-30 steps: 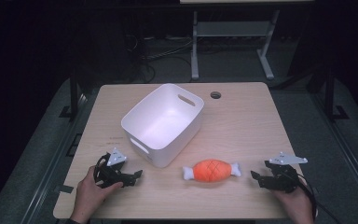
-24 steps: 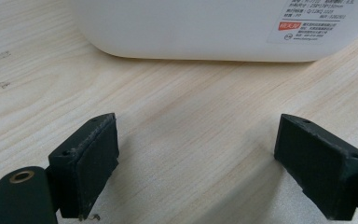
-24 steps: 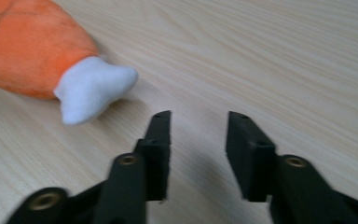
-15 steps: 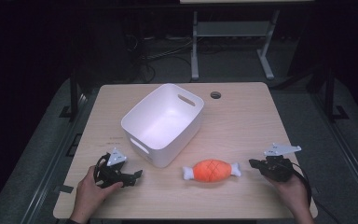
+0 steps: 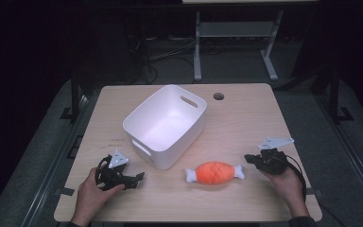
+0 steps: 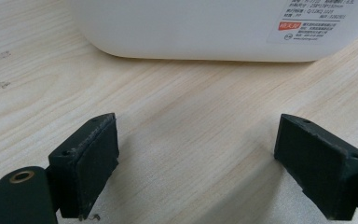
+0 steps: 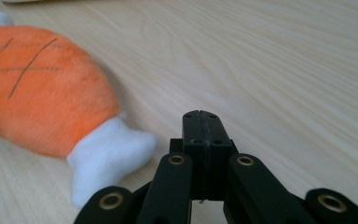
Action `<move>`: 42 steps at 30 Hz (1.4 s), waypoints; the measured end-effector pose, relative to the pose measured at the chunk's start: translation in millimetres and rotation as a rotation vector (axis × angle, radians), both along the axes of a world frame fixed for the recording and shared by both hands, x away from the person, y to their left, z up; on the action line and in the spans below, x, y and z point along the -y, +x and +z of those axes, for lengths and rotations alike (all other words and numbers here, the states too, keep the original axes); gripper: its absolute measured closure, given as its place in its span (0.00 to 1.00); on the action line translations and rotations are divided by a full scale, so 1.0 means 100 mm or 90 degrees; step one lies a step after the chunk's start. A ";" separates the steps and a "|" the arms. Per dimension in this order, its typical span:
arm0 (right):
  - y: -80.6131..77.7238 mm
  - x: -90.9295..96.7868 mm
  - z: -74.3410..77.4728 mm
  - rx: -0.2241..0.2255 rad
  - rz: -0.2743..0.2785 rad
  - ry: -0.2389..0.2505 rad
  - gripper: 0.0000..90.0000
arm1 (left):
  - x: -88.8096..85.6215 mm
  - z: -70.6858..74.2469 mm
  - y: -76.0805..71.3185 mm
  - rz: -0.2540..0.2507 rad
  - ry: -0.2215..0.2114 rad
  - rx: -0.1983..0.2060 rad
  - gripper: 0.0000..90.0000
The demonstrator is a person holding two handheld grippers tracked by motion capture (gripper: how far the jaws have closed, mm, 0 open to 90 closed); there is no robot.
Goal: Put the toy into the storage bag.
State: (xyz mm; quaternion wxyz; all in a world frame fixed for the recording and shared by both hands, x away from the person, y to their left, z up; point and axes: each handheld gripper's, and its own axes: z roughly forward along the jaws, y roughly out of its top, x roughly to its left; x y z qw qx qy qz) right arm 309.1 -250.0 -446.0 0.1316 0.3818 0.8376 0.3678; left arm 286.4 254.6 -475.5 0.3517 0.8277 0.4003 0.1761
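The toy lies flat on the surface, just beside the bin. The right tool sits clenched and empty near its white end, not yet grasping. The left tool rests released, facing the bin.

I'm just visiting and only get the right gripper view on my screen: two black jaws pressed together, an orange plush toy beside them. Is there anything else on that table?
Observer: Yes, a white tub stands behind the orange plush toy, toward the table's far side.
Operator: Is anything inside it?
Observer: No, the high view shows its inside bare.
Operator: What is the other hand doing?
Observer: The left gripper rests low on the table near the tub's front corner.
Operator: Are its jaws pressed together too?
Observer: No, its own view shows them wide apart with bare wood between the pads.
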 end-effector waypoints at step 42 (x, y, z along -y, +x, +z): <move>-0.05 -0.17 -0.14 -0.035 0.068 -0.013 0.99 | 0.00 0.00 0.00 0.000 0.001 0.000 0.14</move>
